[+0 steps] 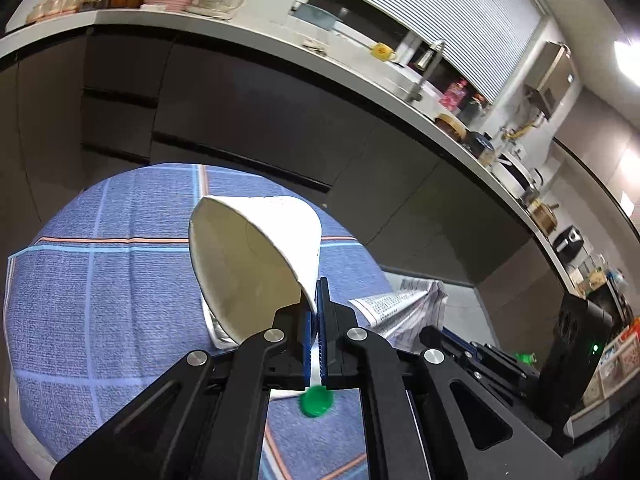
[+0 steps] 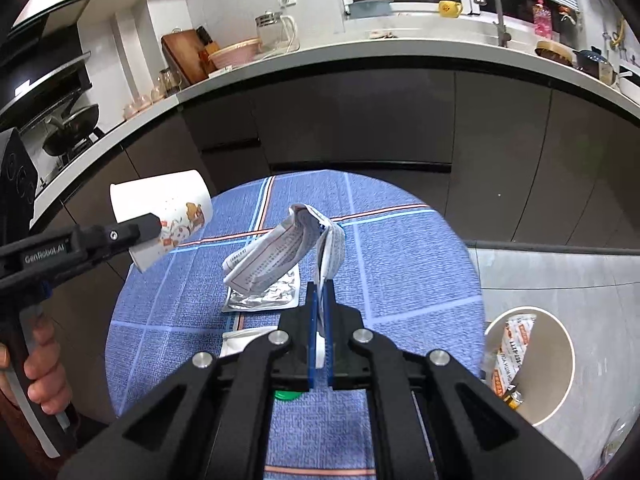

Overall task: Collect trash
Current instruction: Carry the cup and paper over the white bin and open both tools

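My left gripper (image 1: 318, 300) is shut on the rim of a white paper cup (image 1: 252, 264), held above the blue checked tablecloth (image 1: 100, 280); the cup, with a cartoon print, also shows in the right wrist view (image 2: 168, 216). My right gripper (image 2: 322, 292) is shut on a crumpled printed paper (image 2: 280, 252), lifted over the table; the paper also shows in the left wrist view (image 1: 404, 312). A silver foil wrapper (image 2: 264, 298), a green bottle cap (image 1: 317, 401) and a white scrap (image 2: 240, 340) lie on the cloth.
A round white trash bin (image 2: 532, 364) with packaging inside stands on the floor right of the table. Dark kitchen cabinets (image 2: 360, 120) under a white counter (image 2: 400, 50) curve behind the table. A person's hand (image 2: 40, 364) holds the left gripper's handle.
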`<state>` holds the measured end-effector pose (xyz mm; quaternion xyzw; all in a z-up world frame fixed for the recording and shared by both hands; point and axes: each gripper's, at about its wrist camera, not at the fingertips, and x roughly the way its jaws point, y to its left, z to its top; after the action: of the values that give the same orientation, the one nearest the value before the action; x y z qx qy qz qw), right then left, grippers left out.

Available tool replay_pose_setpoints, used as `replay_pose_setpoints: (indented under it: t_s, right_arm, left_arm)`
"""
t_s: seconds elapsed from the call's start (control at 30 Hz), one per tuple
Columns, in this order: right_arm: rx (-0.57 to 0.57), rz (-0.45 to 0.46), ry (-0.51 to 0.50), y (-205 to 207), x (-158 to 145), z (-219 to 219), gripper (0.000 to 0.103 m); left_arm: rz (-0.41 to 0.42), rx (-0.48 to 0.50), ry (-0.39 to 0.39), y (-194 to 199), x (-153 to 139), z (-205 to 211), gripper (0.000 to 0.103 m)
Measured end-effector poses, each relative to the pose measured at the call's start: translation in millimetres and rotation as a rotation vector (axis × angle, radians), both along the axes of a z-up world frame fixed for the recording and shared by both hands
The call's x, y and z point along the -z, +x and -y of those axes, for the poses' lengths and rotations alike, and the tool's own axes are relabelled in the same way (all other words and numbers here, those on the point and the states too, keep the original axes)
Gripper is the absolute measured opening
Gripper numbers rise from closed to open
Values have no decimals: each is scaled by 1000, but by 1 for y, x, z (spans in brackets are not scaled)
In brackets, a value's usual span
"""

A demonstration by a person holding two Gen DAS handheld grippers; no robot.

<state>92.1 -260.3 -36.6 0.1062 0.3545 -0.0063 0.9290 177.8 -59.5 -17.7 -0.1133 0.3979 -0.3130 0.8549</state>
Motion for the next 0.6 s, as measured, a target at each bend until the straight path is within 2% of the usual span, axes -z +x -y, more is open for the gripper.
replay_pose_setpoints:
  t_s: [0.3, 0.6]
  right_arm:
    - [68, 27, 15, -32, -9, 24, 5]
    - [152, 43, 30, -60, -10, 57, 5]
  left_arm:
    - [33, 112, 11, -30, -8, 43, 2]
    - [41, 203, 10, -44, -10, 80, 2]
